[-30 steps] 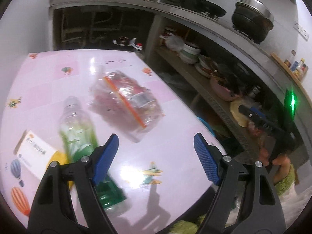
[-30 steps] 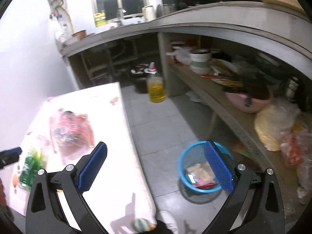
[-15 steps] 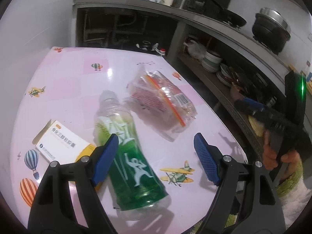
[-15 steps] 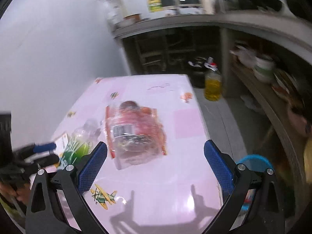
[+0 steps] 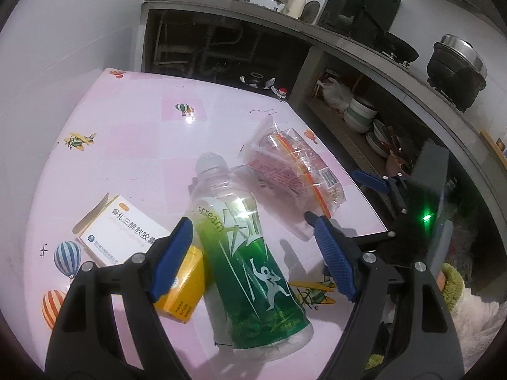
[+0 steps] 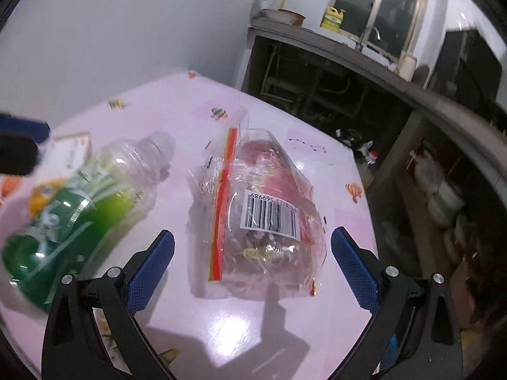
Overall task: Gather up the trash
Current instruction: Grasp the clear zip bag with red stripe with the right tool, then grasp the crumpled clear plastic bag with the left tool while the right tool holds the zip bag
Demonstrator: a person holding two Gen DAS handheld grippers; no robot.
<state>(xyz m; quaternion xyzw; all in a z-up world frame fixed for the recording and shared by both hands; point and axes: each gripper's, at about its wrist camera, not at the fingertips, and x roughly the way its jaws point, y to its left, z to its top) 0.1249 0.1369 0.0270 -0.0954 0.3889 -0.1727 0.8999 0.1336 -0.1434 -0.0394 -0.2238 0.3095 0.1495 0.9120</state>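
Here my left gripper (image 5: 253, 259) stood wide, straddling the smooth green plastic bottle (image 5: 250, 253) lying on the glossy pink table (image 5: 133, 133), pads clear. My right gripper (image 6: 252, 266), jaws closing, framed the crinkled clear bag (image 6: 259, 212) without touching; a cardboard box (image 5: 126, 231) lay left.

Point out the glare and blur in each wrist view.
Left wrist view: sharp, with glare spots on the green bottle and the pink table. Right wrist view: the bottle is motion-smeared, the clear bag sharper, glare on the near tabletop.
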